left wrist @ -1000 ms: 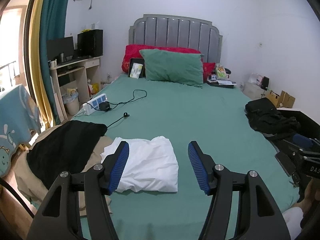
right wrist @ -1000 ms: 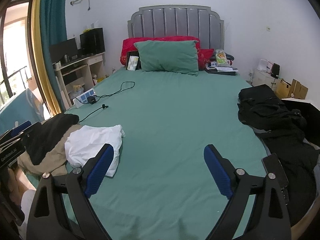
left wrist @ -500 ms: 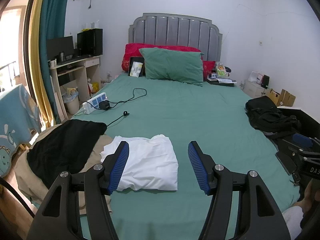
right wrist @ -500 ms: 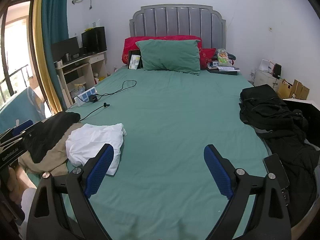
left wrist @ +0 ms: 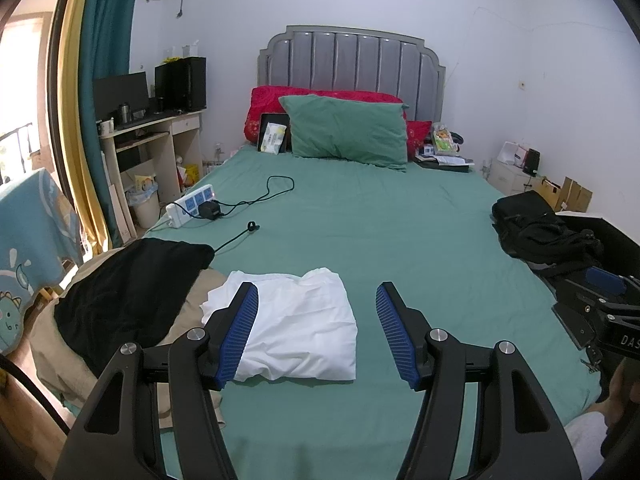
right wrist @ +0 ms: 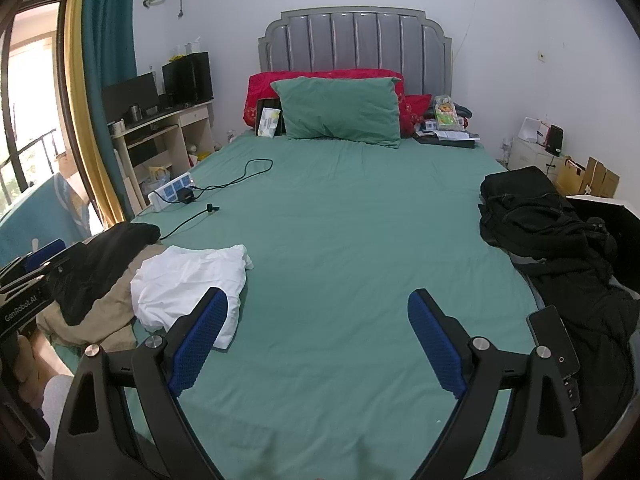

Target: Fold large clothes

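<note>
A folded white garment (left wrist: 298, 330) (right wrist: 188, 284) lies near the foot of the green bed (left wrist: 360, 232) (right wrist: 340, 220), on its left side. Beside it at the bed's left corner are a black garment (left wrist: 128, 292) (right wrist: 104, 264) and a beige one (left wrist: 52, 344) (right wrist: 96, 316), piled together. My left gripper (left wrist: 316, 336) hovers open just short of the white garment, nothing between its blue pads. My right gripper (right wrist: 316, 340) hangs open over bare sheet, to the right of the white garment. A heap of black clothes (right wrist: 560, 248) (left wrist: 540, 228) lies on the bed's right side.
A power strip with charger and black cable (left wrist: 192, 208) (right wrist: 176, 194) lies on the left of the bed. Pillows (left wrist: 348, 132) lean on the headboard. A phone (right wrist: 554, 340) rests on the black heap. A desk (left wrist: 152, 140) stands left, boxes (left wrist: 568, 196) right.
</note>
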`<state>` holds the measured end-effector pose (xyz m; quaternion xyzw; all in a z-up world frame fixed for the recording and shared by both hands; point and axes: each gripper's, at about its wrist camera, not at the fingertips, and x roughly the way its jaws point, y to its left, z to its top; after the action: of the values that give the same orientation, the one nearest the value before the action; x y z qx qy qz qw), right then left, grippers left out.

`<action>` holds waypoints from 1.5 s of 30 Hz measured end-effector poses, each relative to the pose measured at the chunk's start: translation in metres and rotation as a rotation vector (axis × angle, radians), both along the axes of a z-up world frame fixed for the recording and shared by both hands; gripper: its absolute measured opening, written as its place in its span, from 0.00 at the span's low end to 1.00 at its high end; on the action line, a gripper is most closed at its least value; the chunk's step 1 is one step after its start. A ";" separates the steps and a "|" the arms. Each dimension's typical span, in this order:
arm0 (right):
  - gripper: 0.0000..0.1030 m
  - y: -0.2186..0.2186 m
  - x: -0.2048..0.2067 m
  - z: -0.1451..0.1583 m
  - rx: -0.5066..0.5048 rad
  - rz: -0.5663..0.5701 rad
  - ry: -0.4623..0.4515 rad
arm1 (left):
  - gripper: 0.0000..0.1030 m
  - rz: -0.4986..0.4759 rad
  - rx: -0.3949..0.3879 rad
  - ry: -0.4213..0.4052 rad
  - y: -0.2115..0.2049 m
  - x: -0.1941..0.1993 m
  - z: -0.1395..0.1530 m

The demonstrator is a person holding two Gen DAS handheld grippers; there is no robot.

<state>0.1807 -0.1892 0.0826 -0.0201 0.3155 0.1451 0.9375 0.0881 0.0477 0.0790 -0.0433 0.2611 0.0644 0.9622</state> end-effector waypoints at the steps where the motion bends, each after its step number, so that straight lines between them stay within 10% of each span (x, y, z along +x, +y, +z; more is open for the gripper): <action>1: 0.88 0.000 0.000 0.000 0.000 0.000 0.000 | 0.63 0.000 0.000 0.000 0.000 0.000 0.000; 45: 0.88 -0.003 0.002 -0.001 0.002 0.001 0.009 | 0.63 0.003 0.028 0.004 0.004 -0.003 -0.003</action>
<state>0.1824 -0.1922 0.0812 -0.0188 0.3196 0.1462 0.9360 0.0852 0.0512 0.0760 -0.0299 0.2620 0.0694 0.9621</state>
